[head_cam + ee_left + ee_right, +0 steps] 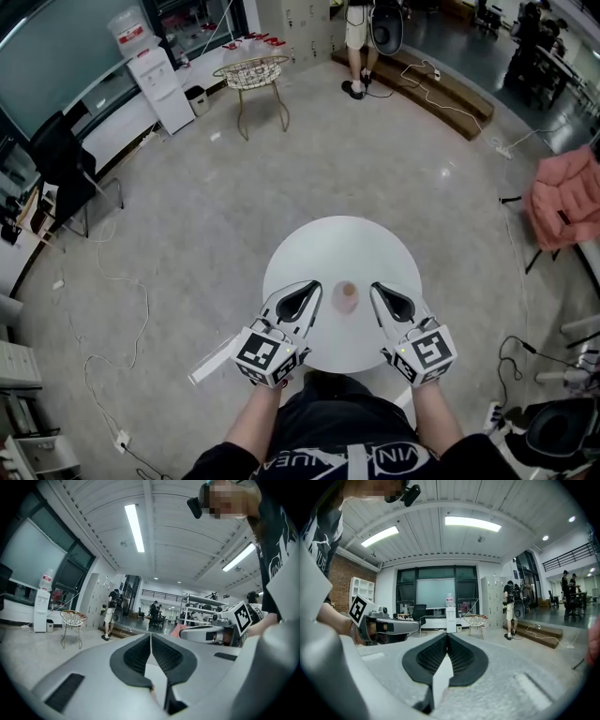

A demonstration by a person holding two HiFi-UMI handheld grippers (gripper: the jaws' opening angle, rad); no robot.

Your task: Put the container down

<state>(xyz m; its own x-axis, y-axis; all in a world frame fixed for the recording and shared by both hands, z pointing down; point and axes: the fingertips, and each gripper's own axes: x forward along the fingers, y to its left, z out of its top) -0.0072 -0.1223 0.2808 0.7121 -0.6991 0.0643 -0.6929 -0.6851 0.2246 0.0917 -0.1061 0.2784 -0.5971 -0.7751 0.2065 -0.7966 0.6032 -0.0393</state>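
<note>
A small pinkish container point(348, 295) stands upright on the round white table point(342, 248), near its front half. It sits between my two grippers and touches neither. My left gripper point(313, 287) rests just left of it with its jaws shut and nothing in them; in the left gripper view point(151, 636) the dark pads meet at the tip. My right gripper point(376, 288) sits just right of the container, also shut and empty, and its pads are closed together in the right gripper view point(447, 637). Neither gripper view shows the container.
Beyond the table lies a grey floor with loose cables point(122, 291). A wire basket stand point(251, 73) and a water dispenser point(159, 84) stand far back left. A person point(358, 47) stands at the back. A pink jacket point(567, 197) hangs at the right.
</note>
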